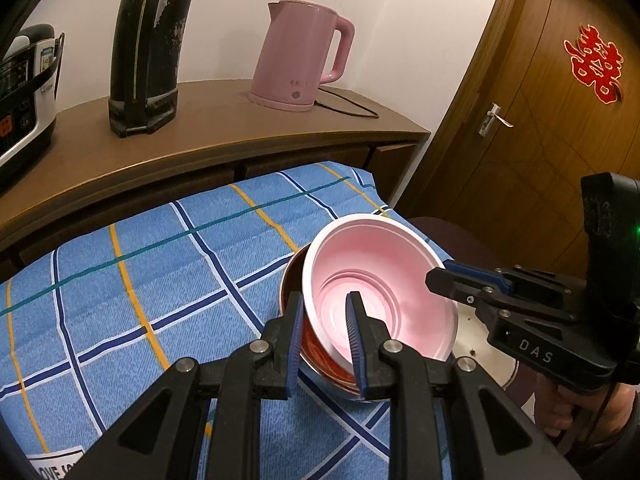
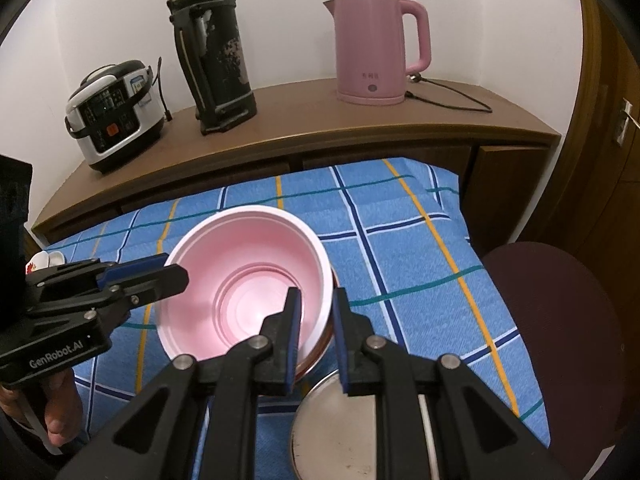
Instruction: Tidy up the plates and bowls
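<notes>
Between both pairs of fingers, a pink bowl (image 1: 380,292) is pinched by its thin rim, left gripper (image 1: 326,344) and right gripper (image 2: 318,344) on opposite sides; likely light, slippery plastic, nested in a darker bowl (image 1: 320,356)

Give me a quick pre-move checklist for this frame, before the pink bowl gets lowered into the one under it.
1. Left gripper shut on the pink bowl rim: ok.
2. Right gripper shut on the opposite rim: ok.
3. Pink bowl level: not ok, it is tilted.
4. Red-brown bowl directly beneath: ok.
5. Pink bowl fully nested: cannot tell.
6. Metal plate clear of the stack: ok, it lies beside it on the blue checked cloth.
</notes>
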Demonstrator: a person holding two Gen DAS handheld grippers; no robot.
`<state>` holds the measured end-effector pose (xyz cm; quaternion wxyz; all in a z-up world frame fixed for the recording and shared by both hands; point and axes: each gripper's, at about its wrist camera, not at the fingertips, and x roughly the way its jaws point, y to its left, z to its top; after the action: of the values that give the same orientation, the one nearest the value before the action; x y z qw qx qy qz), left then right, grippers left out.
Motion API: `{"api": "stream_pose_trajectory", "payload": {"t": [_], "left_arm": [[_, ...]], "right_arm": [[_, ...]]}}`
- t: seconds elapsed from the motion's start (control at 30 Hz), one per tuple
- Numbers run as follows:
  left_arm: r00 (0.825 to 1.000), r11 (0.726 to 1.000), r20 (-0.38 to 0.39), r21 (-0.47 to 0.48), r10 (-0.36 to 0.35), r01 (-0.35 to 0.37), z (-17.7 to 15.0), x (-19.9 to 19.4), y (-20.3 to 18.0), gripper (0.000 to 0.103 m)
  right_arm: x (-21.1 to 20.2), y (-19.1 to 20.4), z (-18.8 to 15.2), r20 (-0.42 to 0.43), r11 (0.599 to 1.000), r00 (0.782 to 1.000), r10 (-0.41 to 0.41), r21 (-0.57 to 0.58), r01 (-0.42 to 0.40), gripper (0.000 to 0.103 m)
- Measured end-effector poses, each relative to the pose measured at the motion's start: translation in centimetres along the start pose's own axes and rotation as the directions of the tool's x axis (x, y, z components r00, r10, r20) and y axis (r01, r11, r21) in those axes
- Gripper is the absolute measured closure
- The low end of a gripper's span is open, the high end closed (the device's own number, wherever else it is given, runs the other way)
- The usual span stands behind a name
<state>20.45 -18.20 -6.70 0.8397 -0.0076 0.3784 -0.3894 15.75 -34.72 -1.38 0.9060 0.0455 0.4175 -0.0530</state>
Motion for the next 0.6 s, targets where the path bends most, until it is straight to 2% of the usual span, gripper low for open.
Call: {"api": "stream_pose_trajectory", "payload": {"t": [0.6], "left_arm": [[1.000,1.000,-0.022,0.018,0.015,-0.014,-0.07,0.45,0.05,0.080]], "right_arm": [[0.42,-0.08,-0.08,-0.021,1.000,1.000,-0.001,-0.005,0.001,0.086]]}}
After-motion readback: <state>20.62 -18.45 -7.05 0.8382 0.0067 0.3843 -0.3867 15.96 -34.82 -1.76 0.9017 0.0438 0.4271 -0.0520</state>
